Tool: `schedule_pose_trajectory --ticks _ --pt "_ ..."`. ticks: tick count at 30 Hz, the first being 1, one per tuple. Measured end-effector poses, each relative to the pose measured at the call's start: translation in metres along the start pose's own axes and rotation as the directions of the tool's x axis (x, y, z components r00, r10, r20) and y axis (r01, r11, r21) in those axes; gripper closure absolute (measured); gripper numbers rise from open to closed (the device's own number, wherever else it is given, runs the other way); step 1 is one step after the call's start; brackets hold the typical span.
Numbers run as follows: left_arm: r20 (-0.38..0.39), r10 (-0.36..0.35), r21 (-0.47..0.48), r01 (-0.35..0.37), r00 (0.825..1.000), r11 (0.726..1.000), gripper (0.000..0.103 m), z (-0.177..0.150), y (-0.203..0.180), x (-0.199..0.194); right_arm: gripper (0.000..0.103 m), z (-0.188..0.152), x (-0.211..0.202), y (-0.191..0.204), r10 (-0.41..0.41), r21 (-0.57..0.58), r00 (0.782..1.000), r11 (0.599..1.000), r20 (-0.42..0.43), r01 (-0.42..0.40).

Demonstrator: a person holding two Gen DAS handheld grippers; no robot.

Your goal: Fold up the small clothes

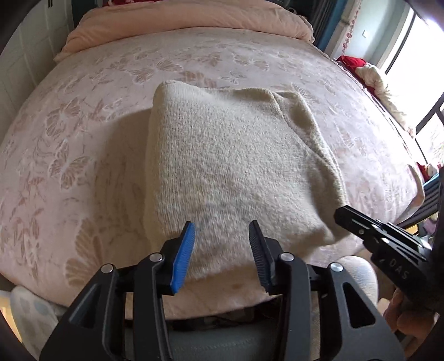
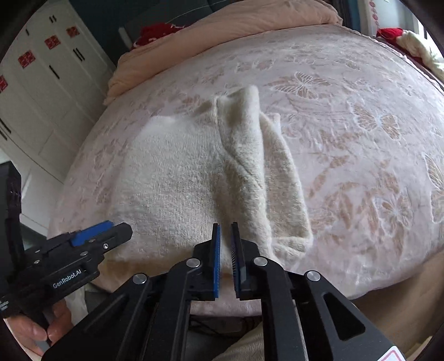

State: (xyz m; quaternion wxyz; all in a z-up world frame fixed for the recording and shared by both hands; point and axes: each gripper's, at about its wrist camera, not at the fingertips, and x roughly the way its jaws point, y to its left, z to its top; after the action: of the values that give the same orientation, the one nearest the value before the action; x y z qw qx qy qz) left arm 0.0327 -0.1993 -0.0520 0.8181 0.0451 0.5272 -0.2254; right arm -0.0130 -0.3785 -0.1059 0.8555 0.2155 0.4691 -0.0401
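A pink bedspread patterned with pale butterflies and flowers covers the bed, with a rolled peach quilt lying across its far end and a white panelled wardrobe with red paper decorations standing at one side. A bright window lights the other side, where a heap of red and cream fabric sits near the bed's edge. Nothing lies between the two tools and the cloth.

A cream fuzzy knitted garment lies folded into a rough rectangle on the middle of the bedspread, reaching the near edge of the bed. Its left side is flat and smooth; along its right side a long doubled flap runs from the far end to the near corner, forming thick, ridged layers.

The left gripper hovers over the garment's near edge with its blue-padded jaws apart and nothing between them. The right gripper hangs above the near end of the flap, its jaws almost together with a thin gap, gripping nothing. A hand holds the left tool's black handle.
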Motion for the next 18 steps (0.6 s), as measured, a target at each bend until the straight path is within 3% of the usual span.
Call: schedule_pose_trajectory --ticks 5,8,10,12,18 --pt "-0.009 0.024 -0.022 -0.024 1.000 0.999 0.055 -0.002 0.006 -0.008 0.079 0.002 -0.014 -0.003 -0.041 0.021 0.999 0.999 0.010 0.041" --pt "0.002 0.044 -0.027 -0.044 0.999 0.999 0.041 0.000 0.011 -0.014 0.071 0.007 -0.011 -0.011 -0.069 0.018 0.998 0.997 0.005 0.069" --pt "0.026 0.053 -0.055 -0.052 0.998 0.997 0.022 0.002 0.020 -0.021 0.057 0.006 -0.010 -0.015 -0.087 0.020 0.996 0.996 0.002 0.087" --pt "0.061 0.045 -0.108 -0.038 0.997 0.993 0.016 0.004 0.034 -0.029 0.056 0.007 -0.010 -0.020 -0.103 0.027 0.995 0.994 -0.001 0.103" --pt "0.019 0.028 -0.229 -0.023 0.999 0.973 0.016 0.011 0.068 -0.016 0.056 0.020 0.001 -0.024 -0.014 0.062 1.000 0.998 -0.016 0.015"
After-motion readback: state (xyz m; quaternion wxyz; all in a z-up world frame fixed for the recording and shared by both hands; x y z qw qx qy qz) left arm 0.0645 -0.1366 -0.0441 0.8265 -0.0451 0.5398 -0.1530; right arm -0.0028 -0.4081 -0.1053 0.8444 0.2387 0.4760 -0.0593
